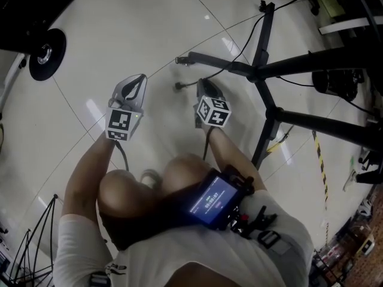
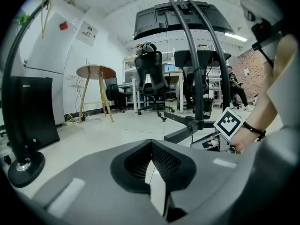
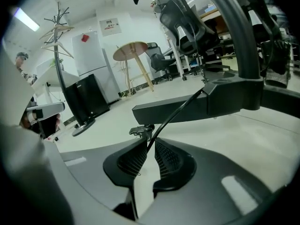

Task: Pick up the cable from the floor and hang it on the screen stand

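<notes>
A thin black cable (image 3: 180, 111) runs from the black screen stand (image 1: 263, 70) down to a small plug (image 3: 140, 130) just above the pale floor. In the right gripper view the cable passes between the tips of my right gripper (image 3: 151, 142), which pinch it just behind the plug. In the head view the right gripper (image 1: 202, 85) is low over the floor beside the stand's leg, with the plug (image 1: 179, 87) at its left. My left gripper (image 1: 136, 85) hovers to the left, shut with nothing in it. The left gripper (image 2: 151, 146) view faces the stand (image 2: 192, 78).
A black round-based pole (image 1: 46, 52) stands at the far left, next to a black box (image 2: 30, 116). A round wooden table (image 2: 96, 71) and office chairs (image 2: 150, 74) stand further back. Thin tripod legs (image 1: 30, 244) are near my left side. Striped tape (image 1: 320, 160) lies at the right.
</notes>
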The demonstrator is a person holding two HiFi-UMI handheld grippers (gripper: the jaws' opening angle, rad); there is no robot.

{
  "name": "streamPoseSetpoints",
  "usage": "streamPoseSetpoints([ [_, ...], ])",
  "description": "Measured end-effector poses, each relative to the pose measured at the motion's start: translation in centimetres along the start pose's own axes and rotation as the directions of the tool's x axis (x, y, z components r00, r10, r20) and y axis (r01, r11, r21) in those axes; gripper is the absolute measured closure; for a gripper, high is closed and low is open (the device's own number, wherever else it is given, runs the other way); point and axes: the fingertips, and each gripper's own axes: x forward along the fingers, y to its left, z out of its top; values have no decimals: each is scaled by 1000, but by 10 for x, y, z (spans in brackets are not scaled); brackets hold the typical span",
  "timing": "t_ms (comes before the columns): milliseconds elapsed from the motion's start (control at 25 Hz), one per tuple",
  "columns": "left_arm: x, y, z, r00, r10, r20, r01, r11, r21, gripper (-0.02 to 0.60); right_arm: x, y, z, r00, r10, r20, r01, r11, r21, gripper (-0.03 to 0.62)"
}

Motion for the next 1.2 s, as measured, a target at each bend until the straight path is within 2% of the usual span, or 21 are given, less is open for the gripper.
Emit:
streamPoseSetpoints([
  [200, 3, 1, 3, 1000, -2, 6, 2, 1000, 5, 580, -10, 7, 11, 999, 17, 28, -16, 999, -41, 560],
  [400, 13, -12, 12, 999, -33, 25, 33, 999, 31, 580, -22, 10, 20, 998, 36, 48, -30, 993, -115, 565],
  [720, 28, -22, 33, 997, -54, 53, 52, 998, 45, 580, -54, 24, 46, 995, 65, 75, -42, 960, -276, 565],
  [960, 24, -44, 96, 994, -84, 73, 77, 993, 85, 580, -110, 46, 100, 995, 75, 59, -47, 922, -385, 565],
  [1200, -13, -53, 193, 994, -84, 67, 80, 995, 59, 580, -185, 93, 176, 994, 102, 23, -81, 891, -446, 565],
])
